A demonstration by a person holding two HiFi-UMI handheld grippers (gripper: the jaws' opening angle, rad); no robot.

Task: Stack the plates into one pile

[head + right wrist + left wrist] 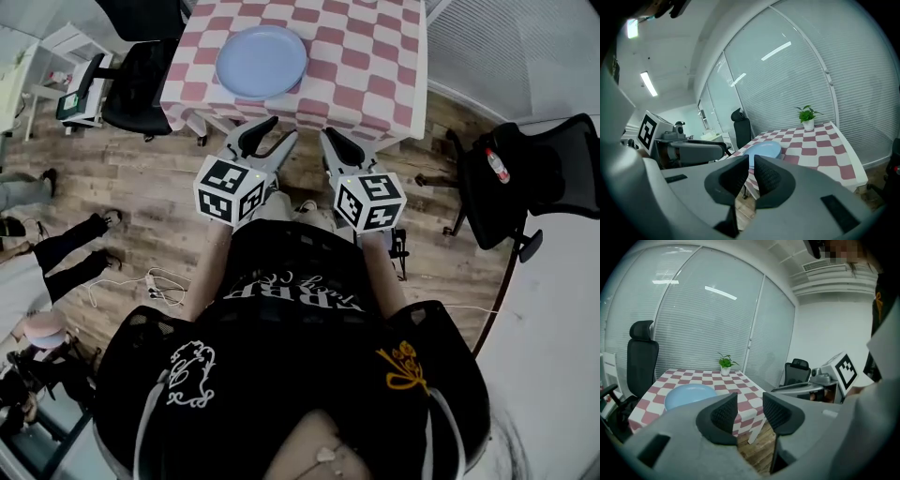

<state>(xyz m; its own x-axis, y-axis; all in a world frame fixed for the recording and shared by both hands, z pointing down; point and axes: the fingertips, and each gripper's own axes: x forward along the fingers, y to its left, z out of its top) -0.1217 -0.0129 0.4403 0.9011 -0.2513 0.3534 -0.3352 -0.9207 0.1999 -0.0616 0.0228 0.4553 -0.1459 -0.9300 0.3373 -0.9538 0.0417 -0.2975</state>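
Observation:
A pale blue plate pile (261, 61) lies near the front edge of the red-and-white checked table (375, 56); how many plates it holds I cannot tell. It also shows as the blue plate (689, 396) in the left gripper view and the blue plate (761, 151) in the right one. Both grippers are held off the table, in front of the person's body, over the wooden floor. The left gripper (272, 134) has a clear gap between its jaws (750, 411) and nothing in it. On the right gripper (336, 139) the jaws stand nearly together (751, 171), empty.
A black office chair (141, 66) stands left of the table, another (534, 178) at the right. A small potted plant (725, 364) sits at the table's far edge. A person's legs (75, 248) and white cables (155, 286) are on the floor at left.

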